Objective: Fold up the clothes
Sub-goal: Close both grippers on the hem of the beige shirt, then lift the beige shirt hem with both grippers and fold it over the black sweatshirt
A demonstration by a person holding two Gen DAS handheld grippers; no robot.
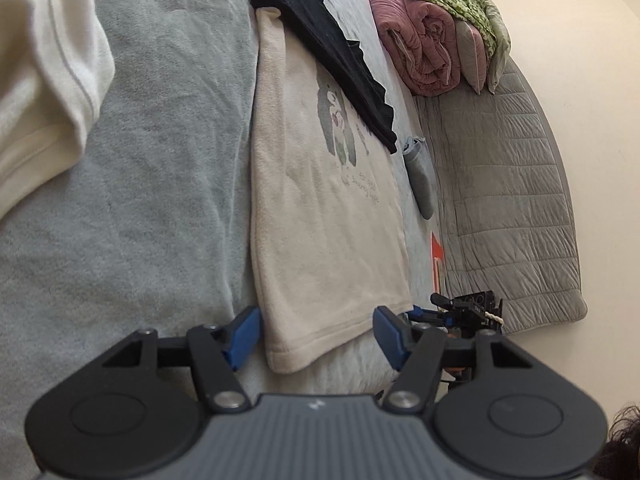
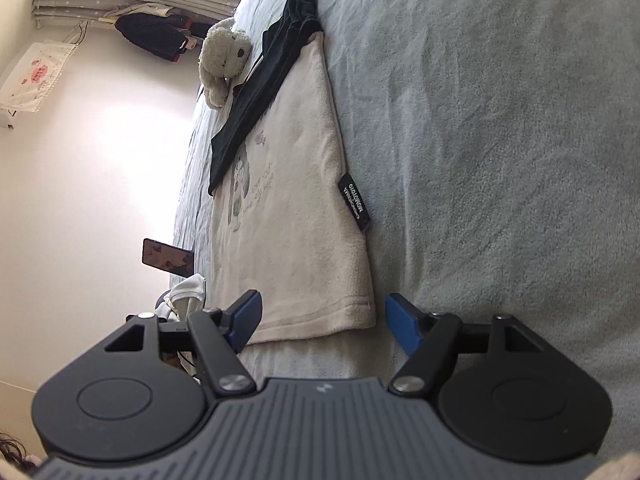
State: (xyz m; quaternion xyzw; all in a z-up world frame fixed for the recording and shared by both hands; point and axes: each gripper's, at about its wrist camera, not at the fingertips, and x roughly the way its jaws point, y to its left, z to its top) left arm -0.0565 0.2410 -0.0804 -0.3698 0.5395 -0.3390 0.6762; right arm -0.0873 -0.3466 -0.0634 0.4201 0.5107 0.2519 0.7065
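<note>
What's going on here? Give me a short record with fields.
Surface: grey blanket on a bed
Main garment: cream top lying flat, printed picture facing up
On top of it: black garment across the far end
Left gripper: open, at the top's near hem
Right gripper: open, at the near hem
Nearby: plush toy, rolled pink quilt
</note>
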